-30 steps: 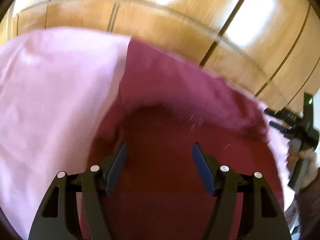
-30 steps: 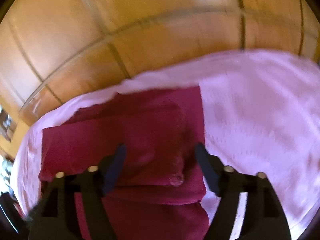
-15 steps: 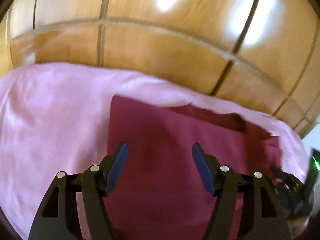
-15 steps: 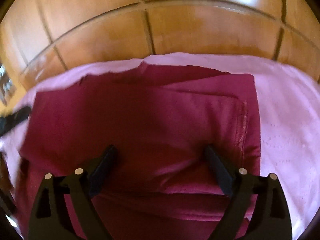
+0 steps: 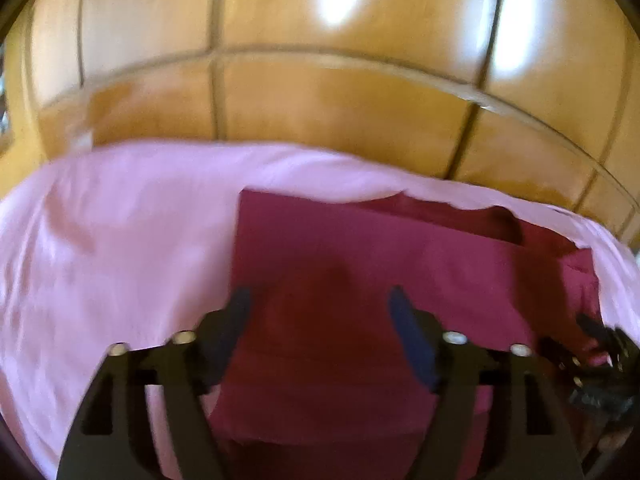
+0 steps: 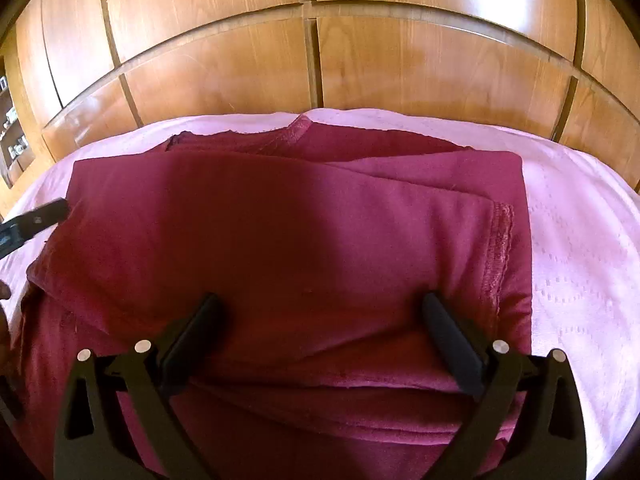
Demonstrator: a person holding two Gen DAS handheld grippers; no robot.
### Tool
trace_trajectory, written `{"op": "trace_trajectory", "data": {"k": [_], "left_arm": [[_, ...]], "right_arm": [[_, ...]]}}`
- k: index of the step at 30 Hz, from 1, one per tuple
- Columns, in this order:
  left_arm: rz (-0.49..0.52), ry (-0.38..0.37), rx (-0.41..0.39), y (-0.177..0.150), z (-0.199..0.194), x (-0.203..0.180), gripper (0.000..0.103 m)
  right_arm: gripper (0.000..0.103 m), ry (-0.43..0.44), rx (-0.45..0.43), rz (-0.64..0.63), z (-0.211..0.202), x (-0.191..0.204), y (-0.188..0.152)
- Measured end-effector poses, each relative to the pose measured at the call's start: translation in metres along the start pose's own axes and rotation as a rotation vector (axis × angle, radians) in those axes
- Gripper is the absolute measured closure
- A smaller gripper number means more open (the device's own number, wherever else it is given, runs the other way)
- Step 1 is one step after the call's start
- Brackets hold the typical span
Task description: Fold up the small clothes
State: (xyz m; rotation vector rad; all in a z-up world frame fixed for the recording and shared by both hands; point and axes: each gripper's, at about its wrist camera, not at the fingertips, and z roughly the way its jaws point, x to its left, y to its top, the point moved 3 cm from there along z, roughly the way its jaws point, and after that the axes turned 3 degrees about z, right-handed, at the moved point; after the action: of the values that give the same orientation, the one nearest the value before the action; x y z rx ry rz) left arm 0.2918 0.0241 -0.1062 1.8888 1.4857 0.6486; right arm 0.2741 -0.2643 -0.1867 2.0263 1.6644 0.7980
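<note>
A dark red garment (image 5: 360,280) lies folded in layers on a pink sheet (image 5: 120,240). In the right wrist view the garment (image 6: 300,248) fills the middle, with a stitched hem at its right edge. My left gripper (image 5: 320,312) is open and empty, just above the garment's left part. My right gripper (image 6: 320,308) is open wide and empty, over the garment's near folds. The right gripper shows at the right edge of the left wrist view (image 5: 600,360). The left gripper's tip shows at the left edge of the right wrist view (image 6: 32,224).
The pink sheet (image 6: 580,260) covers the surface on both sides of the garment. A glossy wooden panelled wall (image 6: 320,60) stands right behind it. Shelves with small items (image 6: 10,132) show at the far left.
Both grippers let go of the garment and pulled back. The raised fold has dropped and now lies flat on the sheet. The right gripper has opened wider.
</note>
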Motion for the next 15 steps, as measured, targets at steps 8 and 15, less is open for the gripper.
{"op": "trace_trajectory", "data": {"k": [8,15], "left_arm": [[0.016,-0.007,0.103,-0.026,0.026,0.003,0.021],[-0.006,-0.036,0.021,-0.037,-0.046,0.0,0.021]], "right_arm": [[0.002,-0.029,0.01,-0.018,0.003,0.005,-0.001],[0.002,-0.02,0.011,-0.012,0.003,0.005,-0.001]]}}
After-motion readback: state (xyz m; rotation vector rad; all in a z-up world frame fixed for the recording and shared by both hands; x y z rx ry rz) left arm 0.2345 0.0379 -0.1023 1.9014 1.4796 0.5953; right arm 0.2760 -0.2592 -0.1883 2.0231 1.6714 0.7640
